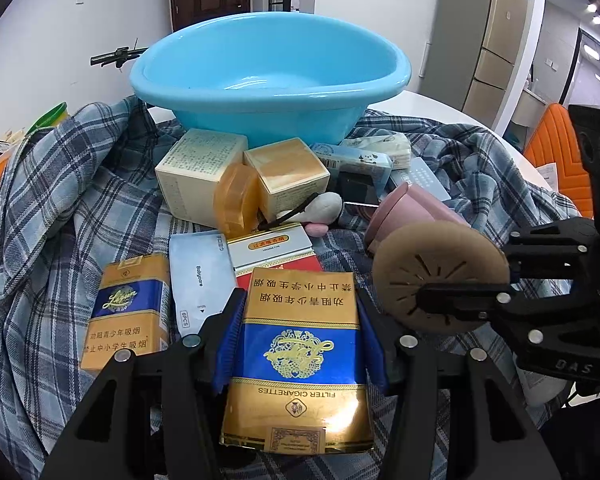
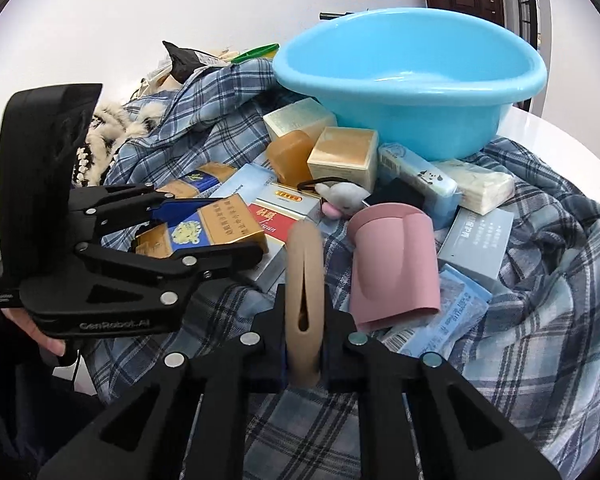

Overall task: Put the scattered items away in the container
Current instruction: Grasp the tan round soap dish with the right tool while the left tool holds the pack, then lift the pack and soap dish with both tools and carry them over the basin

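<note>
A blue plastic basin [image 1: 268, 84] stands empty at the back on a plaid cloth; it also shows in the right wrist view [image 2: 412, 76]. My left gripper [image 1: 298, 320] is shut on a gold and blue cigarette pack [image 1: 298, 360], held above the cloth; the right wrist view shows that gripper [image 2: 204, 232] and pack [image 2: 204, 228] at the left. My right gripper [image 2: 305, 312] is shut on a tan round slotted disc [image 2: 305, 280], held on edge; the left wrist view shows the disc [image 1: 440, 276] at the right. A pink cup [image 2: 392, 264] lies on its side beside it.
Scattered on the plaid cloth [image 2: 540, 300] are another gold cigarette pack [image 1: 126, 312], a red and white pack [image 2: 276, 216], cream and gold boxes [image 1: 198, 176], an amber soap case [image 1: 236, 200], a grey plush toy [image 2: 342, 196], tissue packs [image 2: 476, 186] and blue packets [image 2: 444, 312].
</note>
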A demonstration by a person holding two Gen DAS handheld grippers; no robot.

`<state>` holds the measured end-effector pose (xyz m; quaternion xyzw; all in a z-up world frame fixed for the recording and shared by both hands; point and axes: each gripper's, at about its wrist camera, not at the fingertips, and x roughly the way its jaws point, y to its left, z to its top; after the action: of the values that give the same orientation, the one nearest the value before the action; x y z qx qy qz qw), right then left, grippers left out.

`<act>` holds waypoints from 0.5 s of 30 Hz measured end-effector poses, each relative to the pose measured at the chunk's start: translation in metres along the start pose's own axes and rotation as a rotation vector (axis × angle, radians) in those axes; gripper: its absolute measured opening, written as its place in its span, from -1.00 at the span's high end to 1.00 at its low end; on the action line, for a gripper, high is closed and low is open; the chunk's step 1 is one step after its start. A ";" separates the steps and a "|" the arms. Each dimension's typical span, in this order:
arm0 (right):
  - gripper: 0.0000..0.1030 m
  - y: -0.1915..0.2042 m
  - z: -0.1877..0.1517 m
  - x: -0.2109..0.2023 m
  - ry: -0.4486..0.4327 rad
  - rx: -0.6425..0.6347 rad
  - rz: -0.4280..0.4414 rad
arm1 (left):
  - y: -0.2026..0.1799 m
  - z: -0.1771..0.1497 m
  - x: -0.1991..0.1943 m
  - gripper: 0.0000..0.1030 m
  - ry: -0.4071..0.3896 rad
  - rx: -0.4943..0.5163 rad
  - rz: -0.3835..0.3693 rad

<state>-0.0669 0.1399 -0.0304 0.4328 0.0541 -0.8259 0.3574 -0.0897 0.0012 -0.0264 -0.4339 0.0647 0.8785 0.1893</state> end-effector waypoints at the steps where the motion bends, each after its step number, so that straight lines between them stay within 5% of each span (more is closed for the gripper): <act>1: 0.79 0.000 0.001 -0.002 -0.003 0.001 -0.014 | 0.000 0.000 0.000 -0.06 -0.002 -0.002 0.002; 15: 0.77 -0.010 0.010 -0.035 -0.145 0.083 -0.152 | -0.004 0.012 -0.016 -0.06 -0.076 -0.082 0.094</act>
<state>-0.0670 0.1622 -0.0002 0.3811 0.0265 -0.8813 0.2782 -0.0879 0.0031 -0.0063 -0.4041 0.0416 0.9042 0.1320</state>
